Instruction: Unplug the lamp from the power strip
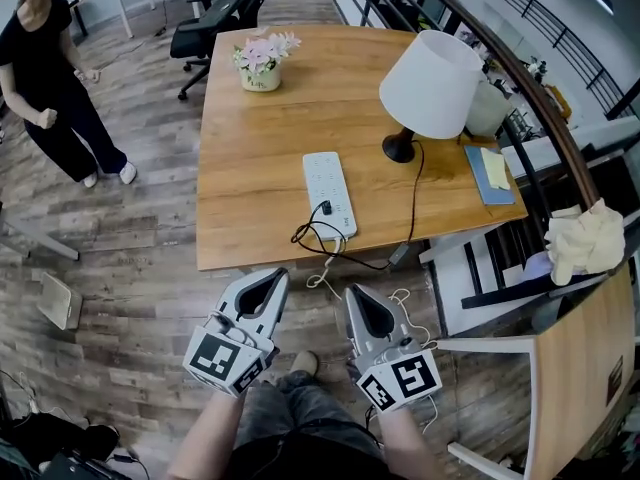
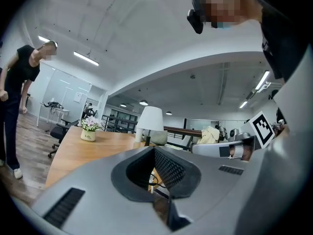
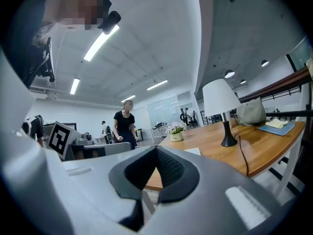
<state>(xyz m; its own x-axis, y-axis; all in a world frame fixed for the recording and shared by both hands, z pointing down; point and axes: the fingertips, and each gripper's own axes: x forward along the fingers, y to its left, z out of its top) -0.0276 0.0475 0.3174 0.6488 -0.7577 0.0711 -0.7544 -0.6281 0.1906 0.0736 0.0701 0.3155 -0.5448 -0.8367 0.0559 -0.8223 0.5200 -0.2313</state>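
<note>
A white power strip (image 1: 329, 192) lies on the wooden table (image 1: 250, 168) near its front edge, with a black plug (image 1: 325, 208) in its near end. The lamp (image 1: 430, 86), white shade on a black base, stands to the right; its black cord (image 1: 414, 203) runs to the table edge and loops back to the plug. My left gripper (image 1: 277, 276) and right gripper (image 1: 352, 293) are side by side in front of the table edge, both shut and empty. The right gripper view shows the lamp (image 3: 220, 98) and strip (image 3: 192, 151); the left gripper view shows the lamp (image 2: 149, 119).
A pot of flowers (image 1: 262, 61) sits at the table's far side and a blue notebook (image 1: 490, 174) at its right edge. A person (image 1: 45, 78) stands to the left. An office chair (image 1: 215, 18) stands beyond the table, white furniture with a cloth (image 1: 585, 243) to the right.
</note>
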